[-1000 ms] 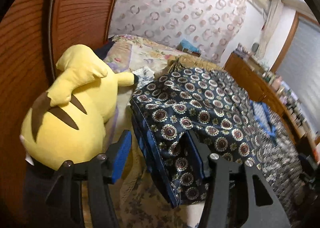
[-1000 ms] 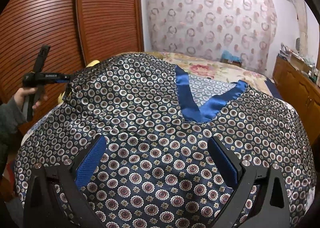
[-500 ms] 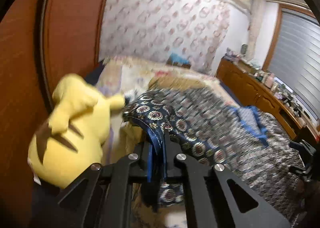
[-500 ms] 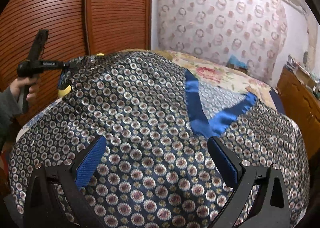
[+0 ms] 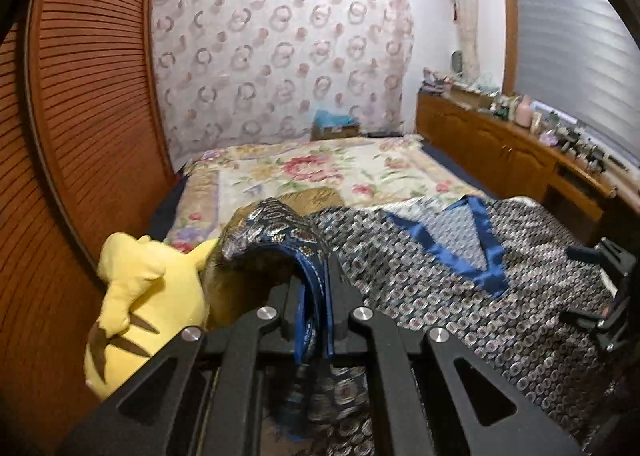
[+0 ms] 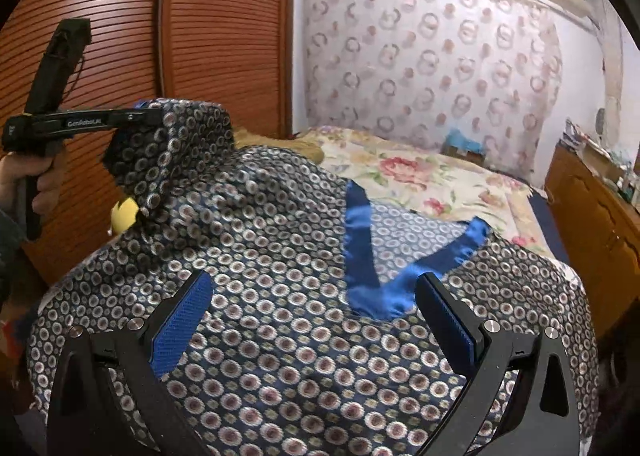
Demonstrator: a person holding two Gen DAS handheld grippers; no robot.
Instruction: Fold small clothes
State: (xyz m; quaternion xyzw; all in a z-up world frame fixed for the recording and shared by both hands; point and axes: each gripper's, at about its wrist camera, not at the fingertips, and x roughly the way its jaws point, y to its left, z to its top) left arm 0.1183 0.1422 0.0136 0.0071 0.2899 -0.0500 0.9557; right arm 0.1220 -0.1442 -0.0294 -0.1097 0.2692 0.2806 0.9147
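A dark blue patterned top [image 6: 280, 240] with a bright blue V-neck band [image 6: 360, 256] lies spread on the bed. My left gripper [image 5: 314, 308] is shut on the top's left sleeve edge [image 5: 280, 228] and holds it lifted above the bed; it also shows in the right wrist view [image 6: 148, 116], gripping the raised corner. My right gripper [image 6: 316, 316] is open and empty, low over the top's front below the V-neck; its body shows at the right edge of the left wrist view [image 5: 604, 292].
A yellow plush toy [image 5: 136, 308] lies at the bed's left side against the wooden slatted wardrobe [image 5: 88, 128]. The floral bedspread [image 5: 320, 172] stretches beyond the top. A wooden cabinet [image 5: 512, 152] with clutter runs along the right wall.
My left gripper has shut on the sleeve edge and lifted it up off the bed. The right gripper has stayed open over the top, shifting slightly.
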